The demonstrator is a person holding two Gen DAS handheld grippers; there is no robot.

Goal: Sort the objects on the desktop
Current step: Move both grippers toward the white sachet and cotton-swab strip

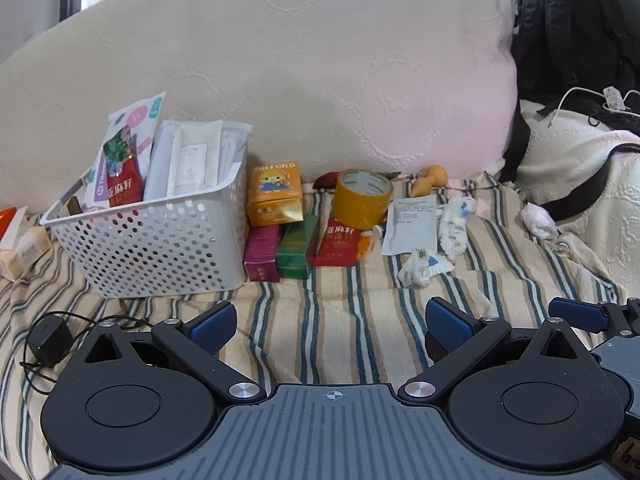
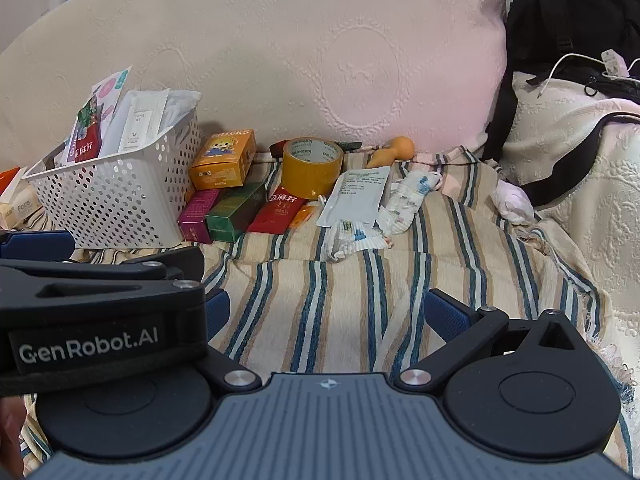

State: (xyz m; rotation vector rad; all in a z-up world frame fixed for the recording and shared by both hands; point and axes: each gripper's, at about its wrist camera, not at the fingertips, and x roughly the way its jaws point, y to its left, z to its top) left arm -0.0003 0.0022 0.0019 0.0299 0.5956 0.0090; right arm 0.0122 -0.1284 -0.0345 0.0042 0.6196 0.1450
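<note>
Both claws hung low at the bottom of their frames, each spread wide and grasping nothing. The left claw (image 1: pixel 328 324) pointed over bare striped blanket (image 1: pixel 352 320); the right claw (image 2: pixel 326 314) did the same, with the left tool's body crossing the lower left of the right wrist view.

The things to sort lay in a row across the middle of both frames, on the blanket against a large pale cushion (image 1: pixel 320 60). At centre left stood a white perforated basket (image 1: pixel 152 240), already holding upright packets and a red pouch. Just beside it, to the right, an orange box (image 1: pixel 275 194) rested on top of a magenta box (image 1: pixel 262 254) and a green box (image 1: pixel 298 246). A red pouch (image 1: pixel 336 242) lay next to these, with a roll of yellow tape (image 1: pixel 362 198) behind it. Further right were a white sachet (image 1: pixel 412 224) and crumpled wrappers (image 1: pixel 424 268).

The step in hand looked like an approach, before any pick: neither claw was near an item. The next move would likely call for one claw to advance toward the row, the left being nearer the boxes by the basket. It would need to line its fingers across a narrow face, and the stacked orange box probably had to be taken first, since pulling a lower box could topple it.
</note>
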